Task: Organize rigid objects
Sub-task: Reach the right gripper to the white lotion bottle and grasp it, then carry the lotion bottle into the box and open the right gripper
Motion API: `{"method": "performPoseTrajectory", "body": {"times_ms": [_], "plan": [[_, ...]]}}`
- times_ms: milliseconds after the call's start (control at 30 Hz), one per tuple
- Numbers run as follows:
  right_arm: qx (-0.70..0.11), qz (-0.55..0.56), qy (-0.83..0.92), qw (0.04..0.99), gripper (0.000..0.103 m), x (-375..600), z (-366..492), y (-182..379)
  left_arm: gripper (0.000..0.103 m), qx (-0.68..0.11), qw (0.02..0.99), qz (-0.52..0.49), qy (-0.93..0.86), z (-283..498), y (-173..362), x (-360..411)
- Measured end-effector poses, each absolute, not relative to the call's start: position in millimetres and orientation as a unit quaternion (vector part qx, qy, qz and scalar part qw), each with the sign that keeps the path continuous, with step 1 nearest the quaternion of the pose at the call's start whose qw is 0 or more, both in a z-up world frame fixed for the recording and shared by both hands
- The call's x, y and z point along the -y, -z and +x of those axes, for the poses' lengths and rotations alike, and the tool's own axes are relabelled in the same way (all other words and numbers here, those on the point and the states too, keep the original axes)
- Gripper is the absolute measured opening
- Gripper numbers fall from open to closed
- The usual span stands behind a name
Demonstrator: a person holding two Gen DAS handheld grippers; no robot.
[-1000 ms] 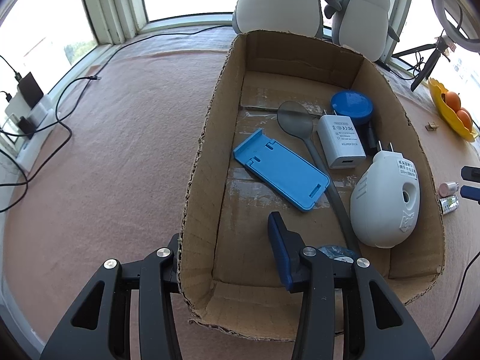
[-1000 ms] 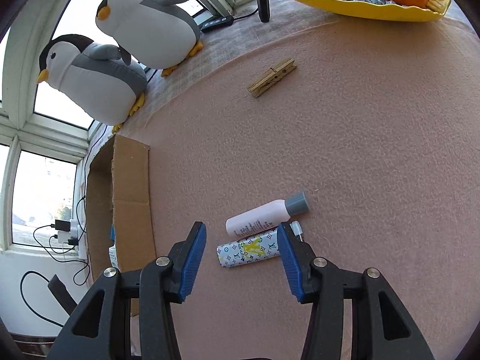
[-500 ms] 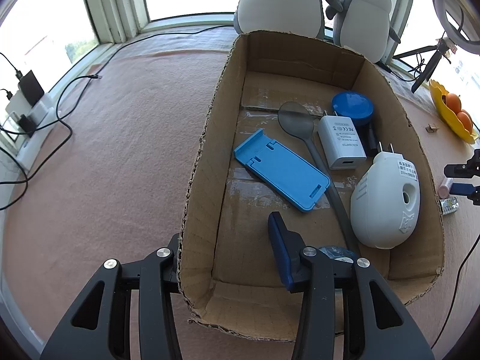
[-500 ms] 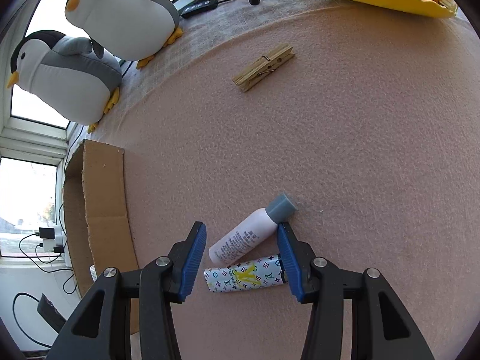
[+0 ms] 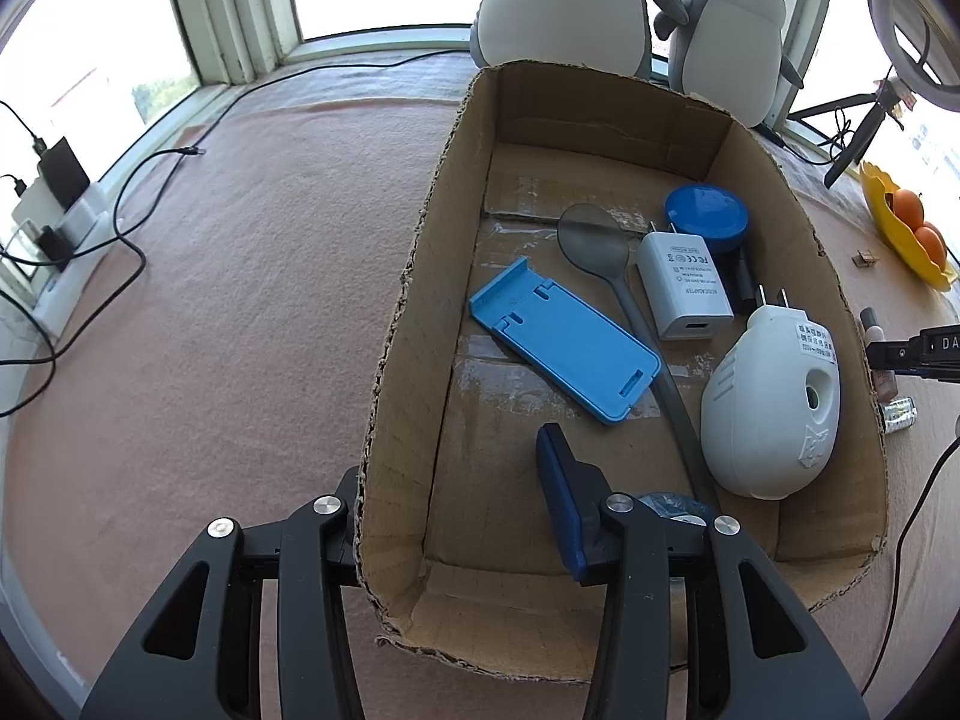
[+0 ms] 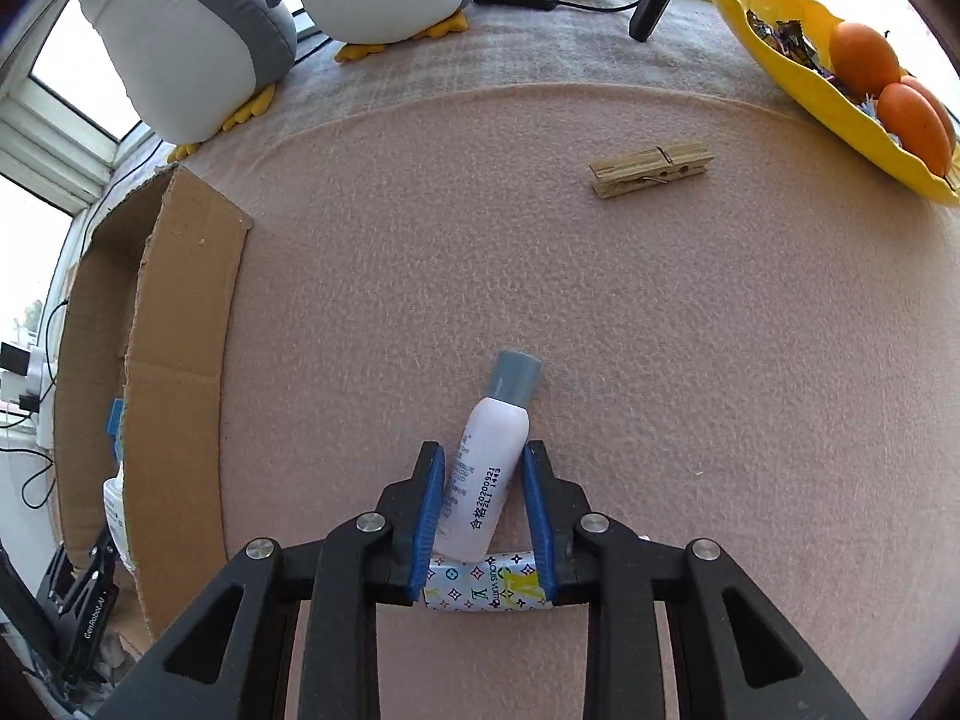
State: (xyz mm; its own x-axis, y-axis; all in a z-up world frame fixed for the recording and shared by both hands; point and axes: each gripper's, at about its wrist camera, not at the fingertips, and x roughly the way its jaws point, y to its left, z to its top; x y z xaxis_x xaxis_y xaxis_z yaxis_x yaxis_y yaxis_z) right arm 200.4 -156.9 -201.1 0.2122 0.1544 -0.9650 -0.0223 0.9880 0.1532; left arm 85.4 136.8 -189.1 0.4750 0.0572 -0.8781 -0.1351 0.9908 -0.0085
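Note:
My right gripper (image 6: 483, 498) is closing around a pink bottle with a grey cap (image 6: 489, 462) lying on the pink cloth; its left pad touches the bottle and a small gap shows at the right pad. A patterned tube (image 6: 486, 587) lies crosswise under the jaws. My left gripper (image 5: 450, 486) straddles the left wall of the cardboard box (image 5: 396, 324), one finger inside and one outside. The box holds a blue phone stand (image 5: 564, 342), a grey spoon (image 5: 594, 240), a white charger (image 5: 684, 285), a blue lid (image 5: 708, 216) and a white plug-in device (image 5: 774, 408).
A wooden clothespin (image 6: 651, 170) lies further out on the cloth. A yellow dish with oranges (image 6: 840, 90) is at the right. Two plush penguins (image 6: 198, 42) stand by the window. Cables and a power strip (image 5: 54, 210) lie at the left.
My right gripper has turned and moved over the pink bottle, and its jaws have narrowed around it. The left gripper has stayed on the box wall.

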Motion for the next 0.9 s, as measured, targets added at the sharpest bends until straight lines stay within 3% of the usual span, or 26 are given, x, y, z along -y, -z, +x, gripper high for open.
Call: {"method": "performPoseTrajectory", "body": {"times_ms": [433,900], "plan": [[-0.590,0.048,-0.076,0.802,0.018,160.7,184.4,190.7,0.043,-0.510,0.858,-0.038,-0.056,85.6,189.0,-136.8],[-0.537,0.089,-0.137,0.828,0.018,129.1,177.9,132.1,0.043,-0.509,0.858,-0.039,-0.056,84.2,189.4,-138.9]]}}
